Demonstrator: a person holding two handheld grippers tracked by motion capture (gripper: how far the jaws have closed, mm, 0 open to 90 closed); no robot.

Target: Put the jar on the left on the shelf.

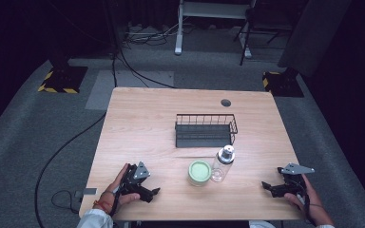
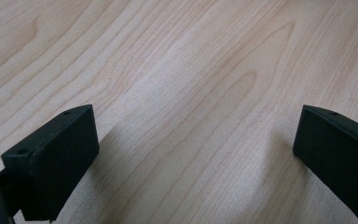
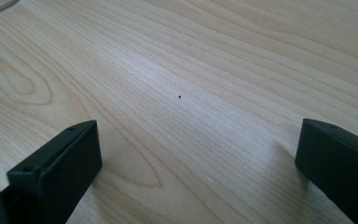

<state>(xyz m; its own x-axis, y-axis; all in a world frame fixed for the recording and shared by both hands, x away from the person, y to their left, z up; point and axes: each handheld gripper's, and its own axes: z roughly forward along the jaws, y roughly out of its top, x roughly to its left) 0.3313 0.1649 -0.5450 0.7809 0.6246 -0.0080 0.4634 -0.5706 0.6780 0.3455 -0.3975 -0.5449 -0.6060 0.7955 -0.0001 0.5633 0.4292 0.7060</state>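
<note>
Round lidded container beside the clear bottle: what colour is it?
Pale green container, best seen in the high view.

The high view hangs above the person's edge of the table (image 1: pixel 138 114), looking forward and down across the whole top to the floor beyond. The left gripper view rides low on the left gripper (image 2: pixel 193 154), staring along its wide-apart jaws at bare wood just ahead. The right gripper view sits equally close on the right gripper (image 3: pixel 198 158), wood grain ahead of its spread jaws. All three share the tabletop; the high view takes in both grippers, left (image 1: pixel 153 192) and right (image 1: pixel 266 186).
</note>
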